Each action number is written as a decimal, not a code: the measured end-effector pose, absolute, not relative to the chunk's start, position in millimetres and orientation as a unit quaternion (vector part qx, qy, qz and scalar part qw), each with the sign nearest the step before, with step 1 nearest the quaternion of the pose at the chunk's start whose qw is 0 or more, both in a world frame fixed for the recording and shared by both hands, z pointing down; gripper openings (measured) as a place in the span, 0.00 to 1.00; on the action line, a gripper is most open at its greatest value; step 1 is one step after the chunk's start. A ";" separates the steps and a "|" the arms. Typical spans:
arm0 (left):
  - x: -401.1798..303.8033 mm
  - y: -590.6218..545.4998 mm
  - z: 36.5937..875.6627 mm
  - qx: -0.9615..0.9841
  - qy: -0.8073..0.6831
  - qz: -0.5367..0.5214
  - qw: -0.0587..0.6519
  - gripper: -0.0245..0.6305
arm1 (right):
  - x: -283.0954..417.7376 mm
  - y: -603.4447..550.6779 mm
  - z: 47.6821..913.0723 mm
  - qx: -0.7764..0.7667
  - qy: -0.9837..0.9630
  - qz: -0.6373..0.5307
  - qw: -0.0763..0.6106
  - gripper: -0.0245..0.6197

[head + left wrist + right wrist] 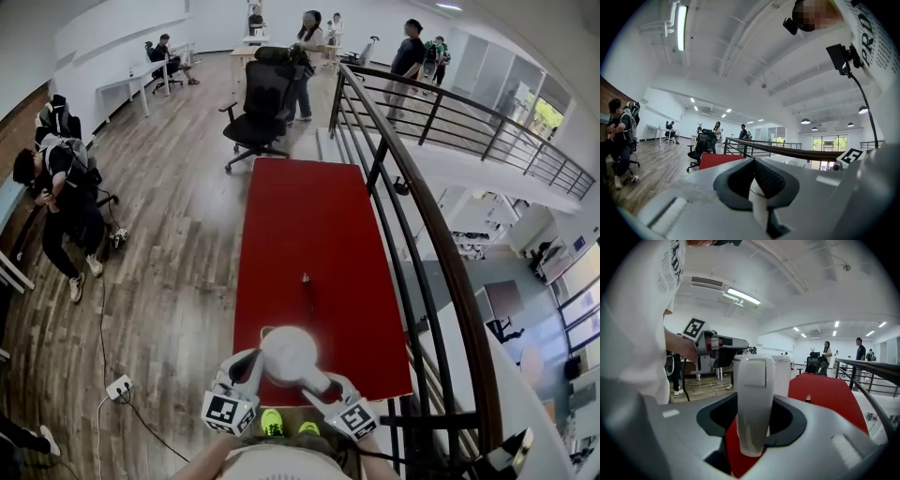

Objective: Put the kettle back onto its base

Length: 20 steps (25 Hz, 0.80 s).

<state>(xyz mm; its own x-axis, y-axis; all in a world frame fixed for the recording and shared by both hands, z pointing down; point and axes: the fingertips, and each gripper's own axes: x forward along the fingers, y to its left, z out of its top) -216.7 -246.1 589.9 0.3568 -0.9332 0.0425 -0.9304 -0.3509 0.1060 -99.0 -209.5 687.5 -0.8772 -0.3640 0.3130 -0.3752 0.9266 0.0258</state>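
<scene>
White kettle (pixel 289 354) stands at near end of red table (pixel 309 216), btwn both grippers; right gripper (pixel 753 425) has jaws spread either side of kettle handle (pixel 753 390), slim gaps showing, no squeeze; left gripper (pixel 753 177) has jaws pressed together w/ nothing btwn them, tip just beside kettle body.

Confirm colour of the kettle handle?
The kettle handle is plain white, no pattern. It shows best in the right gripper view.
</scene>
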 end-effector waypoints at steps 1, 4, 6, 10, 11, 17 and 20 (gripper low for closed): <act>-216.5 -247.5 588.5 0.822 -0.566 -0.014 0.054 0.04 | -100.2 -208.3 683.7 0.189 -0.970 0.014 0.155 0.32; -214.2 -251.4 583.5 0.824 -0.564 -0.019 0.050 0.04 | -103.5 -207.1 673.2 0.184 -0.971 0.011 0.149 0.38; -211.7 -253.6 579.0 0.826 -0.560 -0.023 0.049 0.04 | -104.0 -207.4 666.0 0.184 -0.972 0.012 0.146 0.39; -208.2 -259.0 573.6 0.831 -0.554 -0.029 0.044 0.04 | -95.5 -218.8 637.3 0.208 -0.972 0.002 0.112 0.42; -207.3 -260.6 573.5 0.831 -0.553 -0.029 0.044 0.04 | -93.6 -222.4 629.4 0.212 -0.972 -0.001 0.103 0.42; -205.6 -274.0 561.2 0.835 -0.547 -0.039 0.038 0.04 | -103.8 -235.3 584.5 0.190 -0.976 -0.047 0.099 0.45; -208.6 -279.2 549.6 0.834 -0.548 -0.050 0.030 0.04 | -113.9 -242.1 558.4 0.182 -0.980 -0.042 0.075 0.45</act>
<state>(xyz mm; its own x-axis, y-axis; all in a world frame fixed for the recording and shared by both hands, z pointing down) -208.6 -279.2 549.6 0.3940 -0.9177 -0.0505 -0.9117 -0.3971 0.1052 -113.9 -242.1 558.4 -0.9225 -0.3627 0.1324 -0.3499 0.9302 0.1106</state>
